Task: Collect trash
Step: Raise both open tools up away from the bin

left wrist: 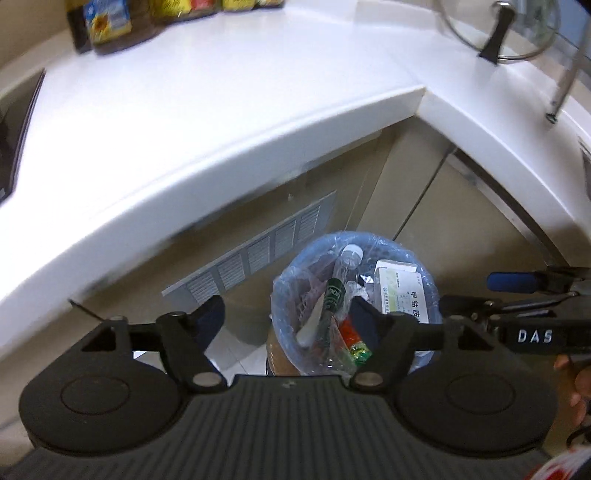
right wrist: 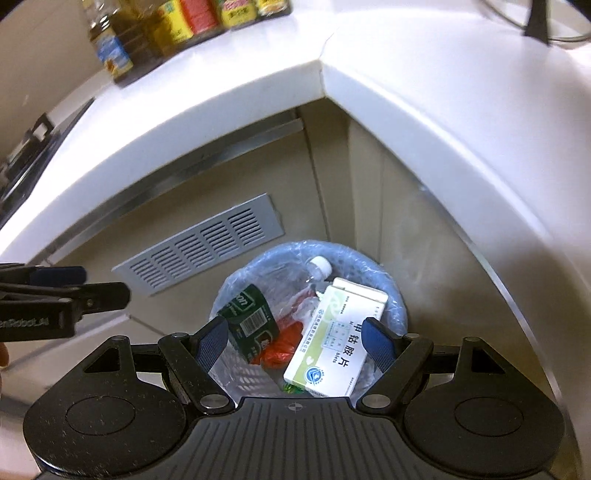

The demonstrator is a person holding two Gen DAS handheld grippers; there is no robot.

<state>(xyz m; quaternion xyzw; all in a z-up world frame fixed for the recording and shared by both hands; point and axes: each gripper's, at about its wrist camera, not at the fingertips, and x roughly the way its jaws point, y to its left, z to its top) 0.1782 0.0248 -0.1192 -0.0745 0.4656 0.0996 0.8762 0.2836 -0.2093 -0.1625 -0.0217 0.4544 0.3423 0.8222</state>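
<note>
A round trash bin [left wrist: 282, 284] [right wrist: 400, 295] lined with a blue bag stands on the floor in the cabinet corner. In it lie a white medicine box [left wrist: 400, 291] [right wrist: 332, 339], a green labelled can [left wrist: 334, 295] [right wrist: 251, 317], a clear plastic bottle [left wrist: 349, 256] [right wrist: 317, 267] and a red wrapper [left wrist: 349, 330] [right wrist: 284, 339]. My left gripper [left wrist: 288, 319] hangs above the bin, open, nothing between its fingers. Beside it my right gripper [right wrist: 295, 343] is also above the bin and open, holding nothing.
A white L-shaped countertop [left wrist: 221, 110] [right wrist: 406, 92] overhangs the bin. Oil and sauce bottles [left wrist: 110, 26] [right wrist: 110, 51] stand at its back, a glass pot lid [left wrist: 498, 29] at the right, a dark hob [right wrist: 29, 155] at the left. A grey vent grille [left wrist: 251, 254] [right wrist: 199, 243] is in the cabinet.
</note>
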